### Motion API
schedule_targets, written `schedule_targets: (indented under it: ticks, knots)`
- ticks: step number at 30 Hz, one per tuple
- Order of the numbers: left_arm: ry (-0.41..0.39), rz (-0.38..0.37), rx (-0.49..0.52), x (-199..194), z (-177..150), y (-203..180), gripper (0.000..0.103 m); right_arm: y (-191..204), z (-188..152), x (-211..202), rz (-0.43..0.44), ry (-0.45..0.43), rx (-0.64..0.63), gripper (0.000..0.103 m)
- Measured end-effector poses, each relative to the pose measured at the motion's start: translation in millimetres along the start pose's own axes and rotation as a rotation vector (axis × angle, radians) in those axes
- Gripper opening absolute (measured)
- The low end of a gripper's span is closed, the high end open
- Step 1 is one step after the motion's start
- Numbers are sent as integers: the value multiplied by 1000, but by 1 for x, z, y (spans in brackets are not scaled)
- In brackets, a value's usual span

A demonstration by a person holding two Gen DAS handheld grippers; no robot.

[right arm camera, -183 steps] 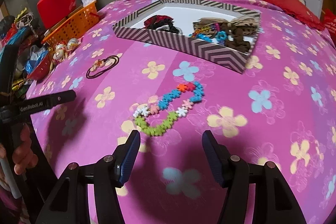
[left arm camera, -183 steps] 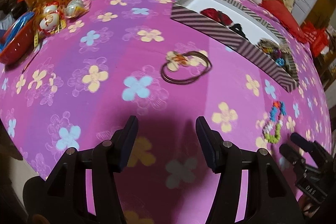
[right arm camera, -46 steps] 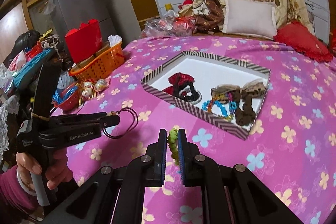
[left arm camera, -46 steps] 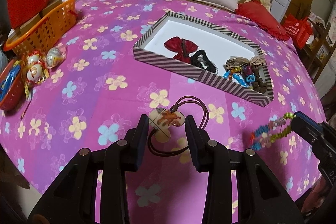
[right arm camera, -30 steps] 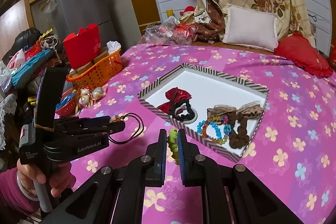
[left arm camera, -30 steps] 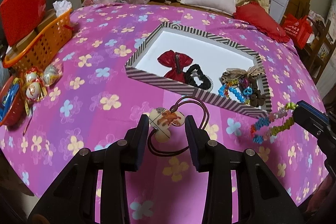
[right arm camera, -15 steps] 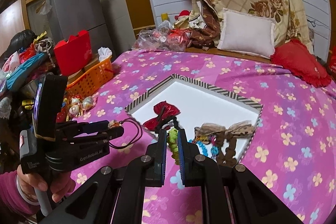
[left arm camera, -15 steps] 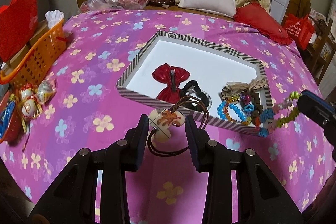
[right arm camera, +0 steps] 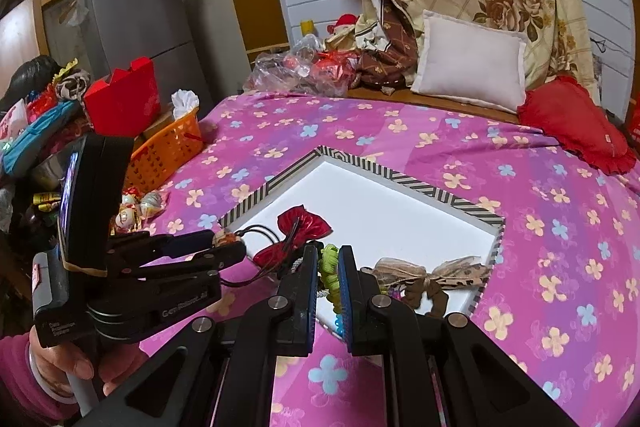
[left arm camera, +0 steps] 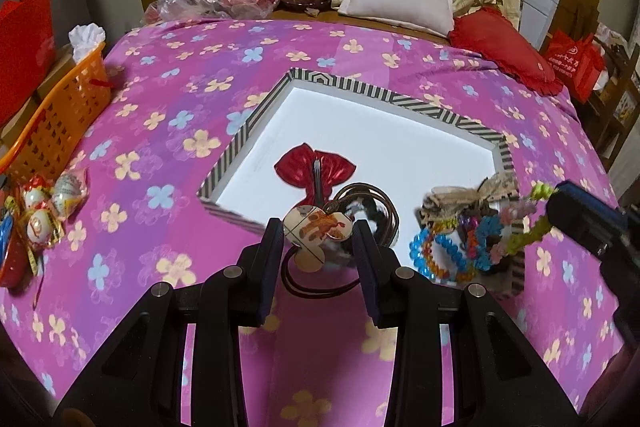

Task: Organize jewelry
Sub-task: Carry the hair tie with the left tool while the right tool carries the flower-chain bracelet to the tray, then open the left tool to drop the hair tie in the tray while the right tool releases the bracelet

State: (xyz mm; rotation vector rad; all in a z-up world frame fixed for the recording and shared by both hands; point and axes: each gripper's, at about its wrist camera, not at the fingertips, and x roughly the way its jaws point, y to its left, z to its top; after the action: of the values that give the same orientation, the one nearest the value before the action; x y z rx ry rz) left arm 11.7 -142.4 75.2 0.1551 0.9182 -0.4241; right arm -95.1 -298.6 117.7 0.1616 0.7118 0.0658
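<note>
- Your left gripper (left arm camera: pixel 318 239) is clamped on the cream flower-shaped pendant with a brown cord loop (left arm camera: pixel 316 231), above the near edge of the striped white-floored box (left arm camera: pixel 404 147).
- Your right gripper (right arm camera: pixel 328 273) is pinched tight on the multicoloured flower-bead bracelet (left arm camera: pixel 508 227), over that box too.

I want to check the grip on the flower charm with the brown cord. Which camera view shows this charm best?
The left wrist view: the flower charm faces the camera, clamped by the left gripper, its brown cord looping below. The right wrist view shows the charm only small and edge-on at that gripper's tips.
</note>
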Motion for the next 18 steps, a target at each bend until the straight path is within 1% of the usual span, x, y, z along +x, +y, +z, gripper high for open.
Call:
schedule_targets:
  ticks: [5,9,13,18]
  knots:
    - [4,9,-1,16,12,-6,34,-7,1,21,7,24,24,10]
    - [26,18,-12,36,17,-7,34,-14,0,36,25,41,55,10]
    - [50,28,-15,53,14,-7,34,-22,-6,54,19,71,77,10]
    - [84,41,-17,71,7,-5,34,-34,-22,71,2,118,105,10]
